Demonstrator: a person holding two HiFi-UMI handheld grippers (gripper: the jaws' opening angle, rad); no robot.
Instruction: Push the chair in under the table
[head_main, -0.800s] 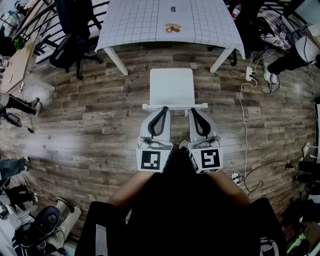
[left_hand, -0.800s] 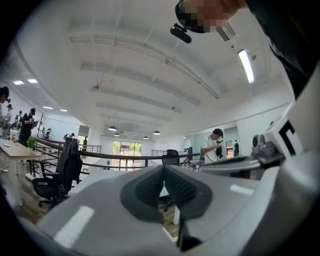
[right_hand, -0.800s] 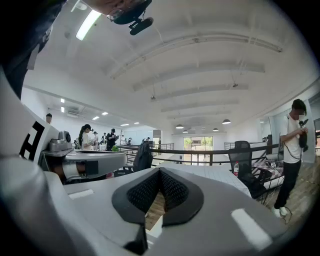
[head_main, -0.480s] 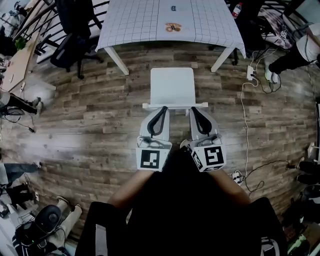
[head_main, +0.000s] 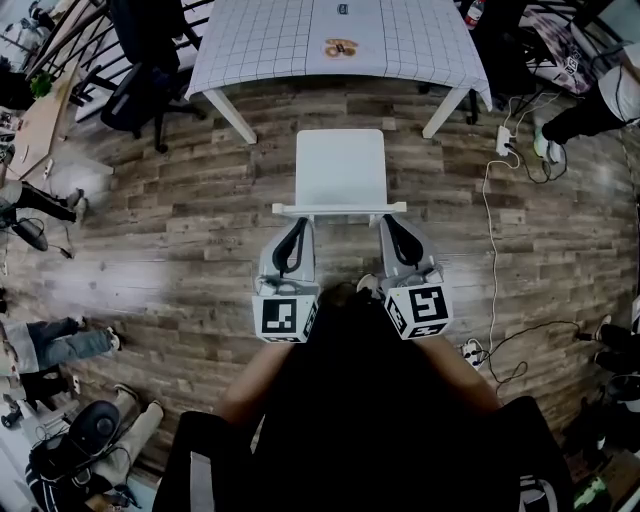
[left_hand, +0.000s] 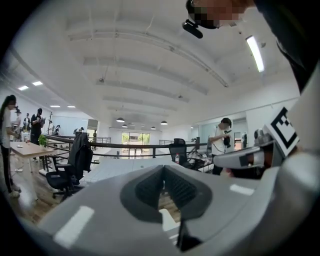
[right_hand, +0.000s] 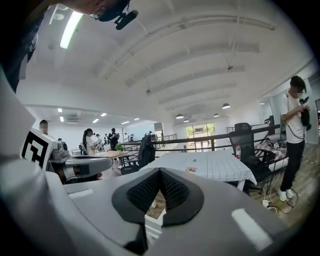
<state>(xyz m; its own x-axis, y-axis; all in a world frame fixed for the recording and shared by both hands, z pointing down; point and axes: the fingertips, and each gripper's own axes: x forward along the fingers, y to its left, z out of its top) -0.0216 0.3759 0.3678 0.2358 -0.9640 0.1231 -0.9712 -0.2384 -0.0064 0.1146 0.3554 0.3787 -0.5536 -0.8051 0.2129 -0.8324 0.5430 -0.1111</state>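
With jaws closed tight and empty, I set my left gripper and right gripper as blunt pushers against the backrest of the plain white chair, which stands just short of the white grid-patterned table.

The white chair stands upright on the wood floor at 6 o'clock from the white, grid-patterned tabletop. Its backrest is at its own 6 o'clock edge. Its seat lies near the tabletop's edge, not under it.
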